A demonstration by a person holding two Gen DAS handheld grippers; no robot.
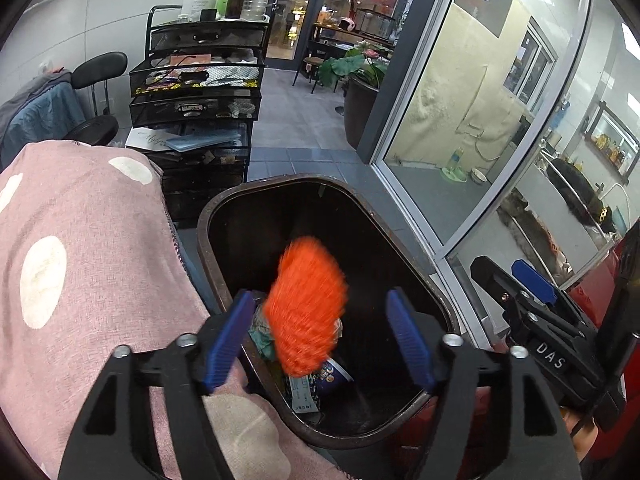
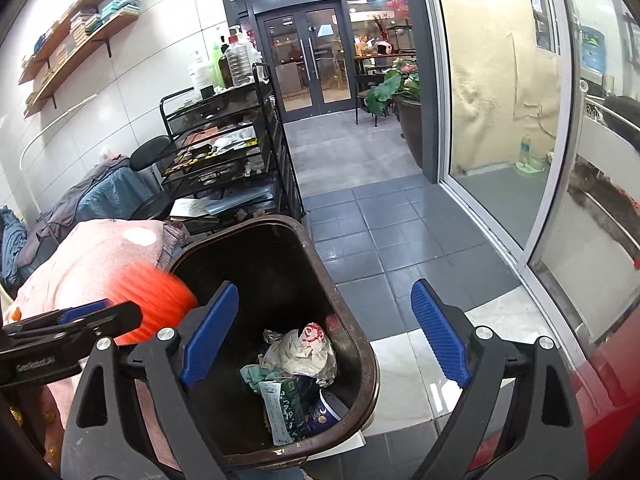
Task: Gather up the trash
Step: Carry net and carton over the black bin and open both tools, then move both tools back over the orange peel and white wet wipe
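Note:
A dark brown trash bin stands open below both grippers. Above its mouth is a fuzzy orange object, smeared by motion blur. It lies between the blue pads of my left gripper, which stand wide apart, and touches neither. The right wrist view shows the same orange object at the bin's left rim, beside the left gripper. My right gripper is open and empty over the bin's right side. Inside lie crumpled paper, a green packet and a blue cup.
A pink cloth with white dots presses against the bin's left side. Behind it stands a black mesh cart topped with bottles. A glass wall runs along the right, grey floor tiles lead to a potted plant, and something red sits at near right.

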